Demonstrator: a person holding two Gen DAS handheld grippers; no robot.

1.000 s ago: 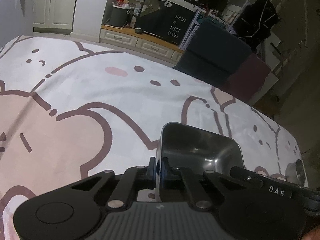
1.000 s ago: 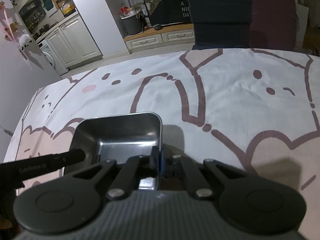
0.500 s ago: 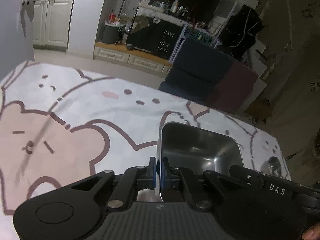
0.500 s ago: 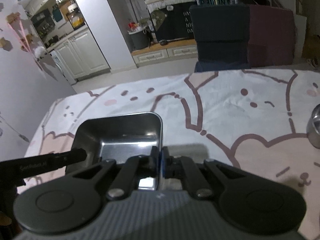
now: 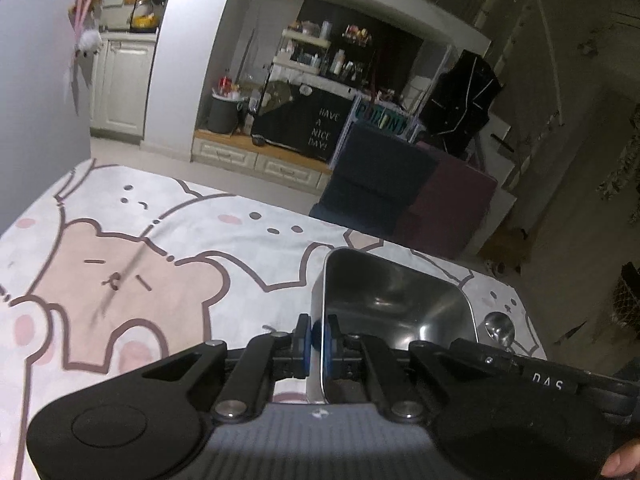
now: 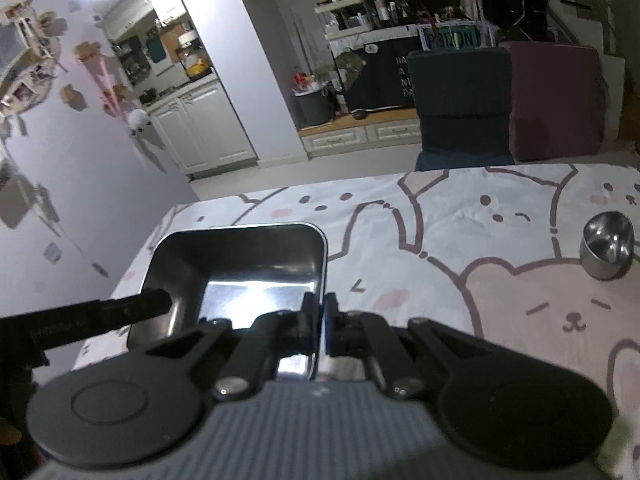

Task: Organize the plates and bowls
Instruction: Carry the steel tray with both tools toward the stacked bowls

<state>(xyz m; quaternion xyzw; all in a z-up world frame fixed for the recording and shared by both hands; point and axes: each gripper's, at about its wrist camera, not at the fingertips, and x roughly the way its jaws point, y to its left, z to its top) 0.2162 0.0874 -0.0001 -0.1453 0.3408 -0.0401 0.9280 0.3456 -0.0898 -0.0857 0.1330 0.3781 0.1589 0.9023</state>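
A rectangular steel tray (image 5: 396, 304) is held off the table by both grippers. My left gripper (image 5: 316, 338) is shut on the tray's left wall. My right gripper (image 6: 320, 320) is shut on its right wall, and the tray also shows in the right wrist view (image 6: 244, 268). The other gripper's black body crosses each view. A small round steel bowl (image 6: 608, 250) stands upright on the bear-print tablecloth (image 6: 460, 248) at the right. It also shows in the left wrist view (image 5: 499, 326), beyond the tray.
The table's far edge meets a dark blue chair (image 6: 464, 108) and a maroon chair (image 6: 556, 100). Beyond are white cabinets (image 6: 200, 132) and cluttered shelves. A grey wall (image 6: 60, 200) runs along the table's left side.
Both grippers have risen with the tray held between them. The tabletop has dropped lower in view and the small bowl has come into sight at the right.
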